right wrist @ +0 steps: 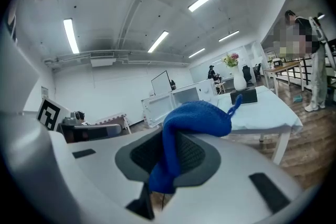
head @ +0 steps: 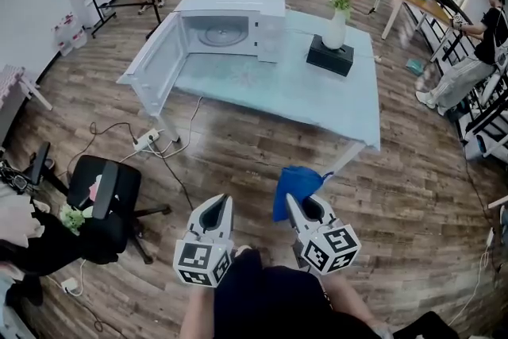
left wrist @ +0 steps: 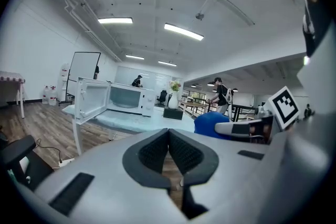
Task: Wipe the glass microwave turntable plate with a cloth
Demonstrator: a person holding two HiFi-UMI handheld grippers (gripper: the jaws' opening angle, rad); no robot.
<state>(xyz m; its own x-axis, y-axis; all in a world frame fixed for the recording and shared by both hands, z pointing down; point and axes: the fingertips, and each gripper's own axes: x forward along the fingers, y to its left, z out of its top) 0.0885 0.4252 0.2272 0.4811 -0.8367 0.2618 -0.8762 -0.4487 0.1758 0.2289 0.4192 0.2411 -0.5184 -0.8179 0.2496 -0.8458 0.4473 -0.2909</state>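
A: How are the hands?
B: Side by side, low by the body. Left gripper (head: pixel 221 201) jaws together, empty; right gripper (head: pixel 295 202) jaws pinch a bunched blue cloth (head: pixel 294 186).
A: Plate (head: pixel 216 36)?
B: Clear, inside the open microwave (head: pixel 270 2) on the surface (head: pixel 317 95), well apart.

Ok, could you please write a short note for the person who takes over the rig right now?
Left gripper: jaws together, nothing between them.
Right gripper: shut on the blue cloth.
The microwave stands on the table with its door open. The glass turntable plate lies inside it.
Done: the cloth is in hand.
Left: go to the table, reach the plate and wipe it. Both grippers are well short of the table.
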